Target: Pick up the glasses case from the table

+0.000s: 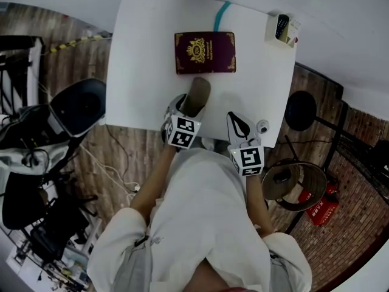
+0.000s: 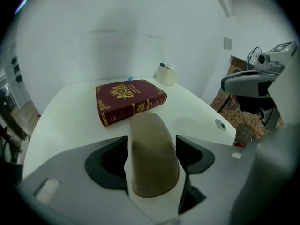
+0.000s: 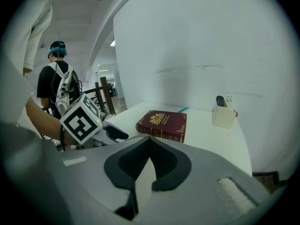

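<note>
Head view: white worktop (image 1: 146, 72), maroon book (image 1: 205, 52) lying flat near its far edge. Tan glasses case (image 1: 197, 95) lies on the worktop just nearer than the book, long axis pointing at it; cannot tell if they touch.

Left gripper view: left hand-held gripper (image 2: 152, 139) has its jaws wide, one on each side of the case (image 2: 154, 163). Slivers of worktop show along the case's near sides; not clamped.

Right gripper view: right hand-held gripper (image 3: 150, 139) is narrow, tips meeting, nothing between them. It sits at the near edge, right of the left one.

Container: small white holder (image 1: 281, 29) at the far right corner, holding a dark remote-like item upright and a pale card beside it.
</note>
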Demonstrator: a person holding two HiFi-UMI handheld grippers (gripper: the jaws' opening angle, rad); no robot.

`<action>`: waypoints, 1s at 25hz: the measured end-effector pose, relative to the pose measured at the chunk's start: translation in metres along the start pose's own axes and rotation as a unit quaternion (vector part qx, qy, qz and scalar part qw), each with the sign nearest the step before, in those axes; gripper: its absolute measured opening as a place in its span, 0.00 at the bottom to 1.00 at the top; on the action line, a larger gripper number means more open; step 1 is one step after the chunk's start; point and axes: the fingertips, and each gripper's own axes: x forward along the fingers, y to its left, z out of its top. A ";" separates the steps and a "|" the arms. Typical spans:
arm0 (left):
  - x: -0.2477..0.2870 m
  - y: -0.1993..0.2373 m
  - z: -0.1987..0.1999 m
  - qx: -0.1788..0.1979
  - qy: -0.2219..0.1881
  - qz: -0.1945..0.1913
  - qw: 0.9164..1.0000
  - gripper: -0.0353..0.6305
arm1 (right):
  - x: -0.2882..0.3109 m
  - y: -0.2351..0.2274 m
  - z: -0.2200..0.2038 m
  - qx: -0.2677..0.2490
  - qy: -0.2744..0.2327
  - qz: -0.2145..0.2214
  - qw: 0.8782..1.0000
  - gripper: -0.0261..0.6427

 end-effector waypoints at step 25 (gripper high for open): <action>0.034 -0.005 -0.028 -0.002 0.078 -0.009 0.997 0.68 | -0.017 -0.009 -0.008 0.017 0.001 -0.039 0.999 0.05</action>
